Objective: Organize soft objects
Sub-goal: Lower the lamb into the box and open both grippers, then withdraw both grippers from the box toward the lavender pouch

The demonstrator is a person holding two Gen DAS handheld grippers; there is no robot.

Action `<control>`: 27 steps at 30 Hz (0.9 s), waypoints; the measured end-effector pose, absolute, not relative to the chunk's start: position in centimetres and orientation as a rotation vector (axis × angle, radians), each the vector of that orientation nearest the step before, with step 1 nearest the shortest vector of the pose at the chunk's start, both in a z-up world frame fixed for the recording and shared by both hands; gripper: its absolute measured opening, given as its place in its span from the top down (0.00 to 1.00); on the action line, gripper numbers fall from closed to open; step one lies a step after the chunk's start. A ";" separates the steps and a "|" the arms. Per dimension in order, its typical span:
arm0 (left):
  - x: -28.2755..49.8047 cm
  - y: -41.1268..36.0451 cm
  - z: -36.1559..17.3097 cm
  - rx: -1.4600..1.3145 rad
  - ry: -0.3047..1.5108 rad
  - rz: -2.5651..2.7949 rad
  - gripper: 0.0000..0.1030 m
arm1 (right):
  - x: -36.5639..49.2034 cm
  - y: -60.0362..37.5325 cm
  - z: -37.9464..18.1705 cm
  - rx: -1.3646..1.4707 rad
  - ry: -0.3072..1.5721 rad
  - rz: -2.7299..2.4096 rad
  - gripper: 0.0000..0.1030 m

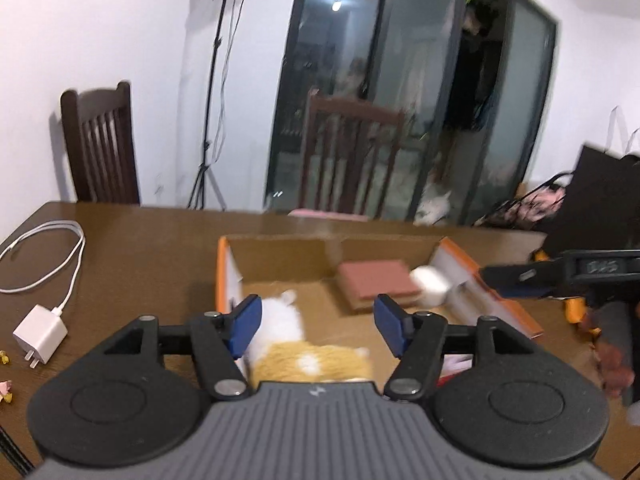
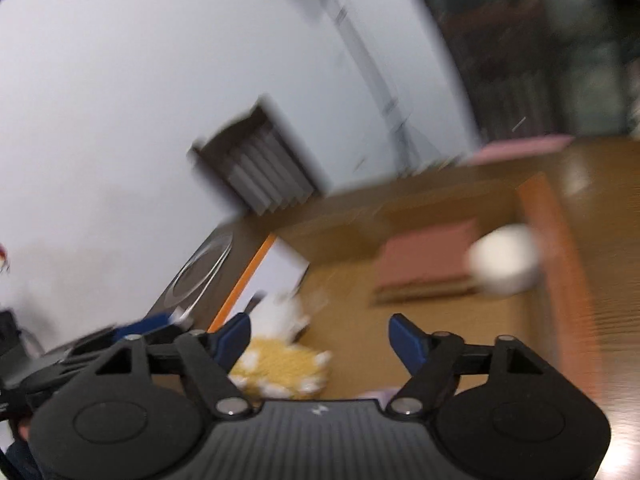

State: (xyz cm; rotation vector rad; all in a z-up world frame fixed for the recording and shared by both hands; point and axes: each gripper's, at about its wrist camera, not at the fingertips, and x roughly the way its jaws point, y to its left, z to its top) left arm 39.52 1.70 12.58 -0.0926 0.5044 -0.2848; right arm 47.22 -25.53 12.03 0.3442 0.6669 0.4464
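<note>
An open cardboard box (image 1: 504, 304) with orange edges (image 2: 556, 248) lies on the brown table. Inside it are a yellow-and-white plush toy (image 1: 304, 356) (image 2: 280, 368), a pink flat pad (image 1: 378, 280) (image 2: 428, 260) and a white round soft thing (image 1: 430, 284) (image 2: 504, 264) by the right wall. My left gripper (image 1: 318, 316) hangs open over the plush, with its left pad close beside the toy. Further right, my right gripper (image 2: 320, 332) is open with nothing between its pads, above the box floor. The right wrist view is blurred.
A white charger (image 1: 40, 336) and its cable (image 1: 64, 264) lie on the table at the left. Two dark wooden chairs (image 1: 100, 144) (image 1: 352, 152) and a light stand (image 1: 212, 120) stand behind the table. A black bag (image 1: 600, 200) is at the right.
</note>
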 end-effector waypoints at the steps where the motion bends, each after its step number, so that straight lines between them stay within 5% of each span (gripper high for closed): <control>1: 38.8 1.4 13.4 -0.093 0.484 -0.292 0.32 | 45.1 -26.9 13.9 0.308 0.602 0.372 0.19; 5: 36.6 -0.1 16.0 -0.081 0.419 -0.291 0.26 | 39.0 -31.9 20.3 0.189 0.396 0.130 0.05; 10: 32.3 -1.8 17.1 -0.066 0.354 -0.307 0.16 | 33.6 -35.2 23.6 0.153 0.332 0.049 0.05; 27: 14.5 -0.8 10.3 -0.162 0.396 -0.252 0.07 | 15.2 -29.8 11.4 0.107 0.319 0.269 0.02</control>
